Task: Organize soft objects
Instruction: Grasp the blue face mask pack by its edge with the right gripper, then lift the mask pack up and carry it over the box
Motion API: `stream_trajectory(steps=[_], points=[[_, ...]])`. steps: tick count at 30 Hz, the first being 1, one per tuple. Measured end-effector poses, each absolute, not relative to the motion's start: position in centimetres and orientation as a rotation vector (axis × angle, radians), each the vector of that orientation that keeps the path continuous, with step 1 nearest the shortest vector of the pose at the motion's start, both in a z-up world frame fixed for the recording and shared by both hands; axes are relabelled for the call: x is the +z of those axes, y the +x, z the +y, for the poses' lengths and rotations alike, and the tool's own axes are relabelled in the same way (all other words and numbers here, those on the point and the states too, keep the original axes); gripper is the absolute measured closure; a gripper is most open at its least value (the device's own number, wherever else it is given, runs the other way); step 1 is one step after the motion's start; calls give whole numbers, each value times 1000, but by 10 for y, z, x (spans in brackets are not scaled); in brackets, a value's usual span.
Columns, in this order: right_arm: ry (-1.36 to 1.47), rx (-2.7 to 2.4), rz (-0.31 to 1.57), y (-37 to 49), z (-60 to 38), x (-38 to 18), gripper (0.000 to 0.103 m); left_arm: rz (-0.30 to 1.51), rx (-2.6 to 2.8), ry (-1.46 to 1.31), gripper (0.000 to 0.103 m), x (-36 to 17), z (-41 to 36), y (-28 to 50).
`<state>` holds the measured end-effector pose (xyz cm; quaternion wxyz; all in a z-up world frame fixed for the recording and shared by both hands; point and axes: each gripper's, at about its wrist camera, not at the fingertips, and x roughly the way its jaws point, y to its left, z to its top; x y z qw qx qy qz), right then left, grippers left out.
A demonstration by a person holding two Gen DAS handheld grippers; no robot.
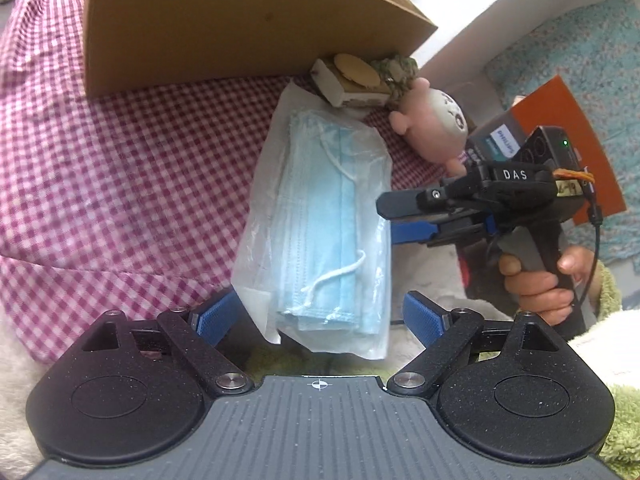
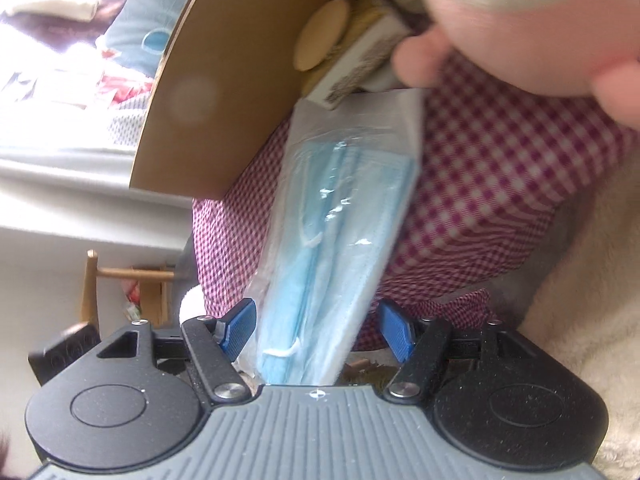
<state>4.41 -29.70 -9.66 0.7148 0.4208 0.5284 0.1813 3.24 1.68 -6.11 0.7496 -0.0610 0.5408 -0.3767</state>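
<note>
- Left wrist view shows us the clear plastic bag of light blue face masks (image 1: 332,220) lying flat on the pink and white checked cloth (image 1: 120,152), just in front of a brown cardboard box (image 1: 224,20).
- We see our left gripper (image 1: 320,316) with its blue pads spread wide. The near short end of the bag sits between them, but the pads do not touch it.
- Our right gripper (image 1: 400,220) comes in from the side, held by a hand (image 1: 536,280). Its pads sit by the bag's long edge.
- Right wrist view shows the right gripper (image 2: 318,328) open too. The bag (image 2: 344,216) runs between its pads and they do not press it.
- The bag's long side points away from us, toward the box and the pink and white soft toy (image 1: 432,128).
- We think both hands are about as near. The left one lines up with the bag's length, so closing there would pinch across the narrow end.
- We think the bag is slippery and floppy, so it may sag when lifted.
</note>
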Motion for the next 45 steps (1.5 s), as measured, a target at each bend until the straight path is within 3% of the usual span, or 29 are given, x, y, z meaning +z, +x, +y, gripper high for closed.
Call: stream_trajectory(steps=[6,10,12,16,19,21,29,34,39,45], points=[[1023,379,1180,41,-302,-112,33,1105,-733,-162,13,-49,26,53],[1083,372,1180,38,-306,-122,39,1073,-724,-130,15,-51,5,68],[1112,371,1184,39,-303,-127,46,1080,-730,-98,18,-57,-9,75],[1151,385,1189,36,-302,-133,69,1130,-739,-82,25,-73,-24,86],[1152,380,1178,36,-301,-133,77,1119,-750,-92,26,-74,-25,88],[1156,385,1160,35,-301,-131,78,1148,-779,-137,39,-78,-24,91],[1121,369,1121,27,-308,-122,78,1216,-857,-330,63,-86,-6,96],[1111,375,1102,24,-311,-117,79,1239,-926,-393,63,-89,-8,93],[1078,397,1090,26,-305,-113,86,1234,-895,-334,63,-90,-26,87],[1002,413,1068,23,-299,-98,88,1208,-883,-341,77,-81,-18,76]])
